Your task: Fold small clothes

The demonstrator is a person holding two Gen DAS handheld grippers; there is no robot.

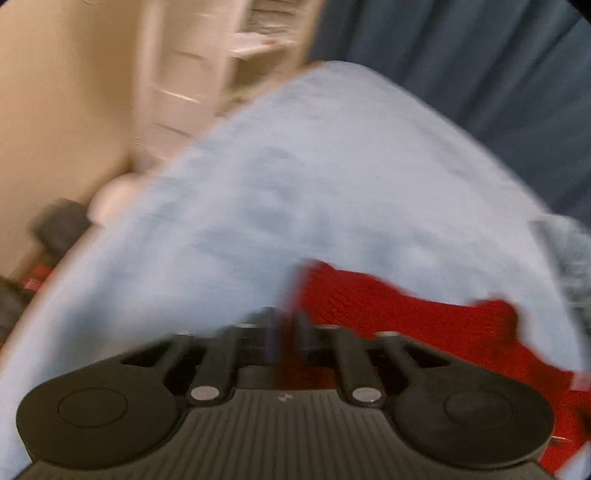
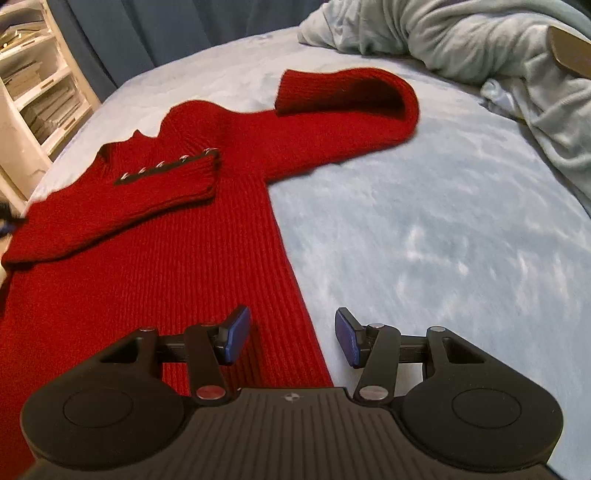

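Observation:
A red ribbed knit sweater (image 2: 166,258) lies flat on the light blue bedspread (image 2: 424,221). Its left sleeve (image 2: 166,173), with a buttoned cuff, is folded across the chest. The right sleeve (image 2: 351,99) bends back on itself at the far side. My right gripper (image 2: 291,334) is open over the sweater's right side edge, one blue pad (image 2: 236,332) above the knit and the other above the bedspread, nothing between them. In the blurred left wrist view my left gripper (image 1: 286,321) is shut at the sweater's (image 1: 388,314) left edge. The blur hides whether any fabric is pinched.
A rumpled grey-blue blanket (image 2: 480,55) is piled at the far right of the bed. A white shelf unit (image 2: 33,81) stands beyond the bed's left side, with a dark blue curtain (image 2: 147,29) behind. Dark objects (image 1: 59,229) sit on the floor by the bed edge.

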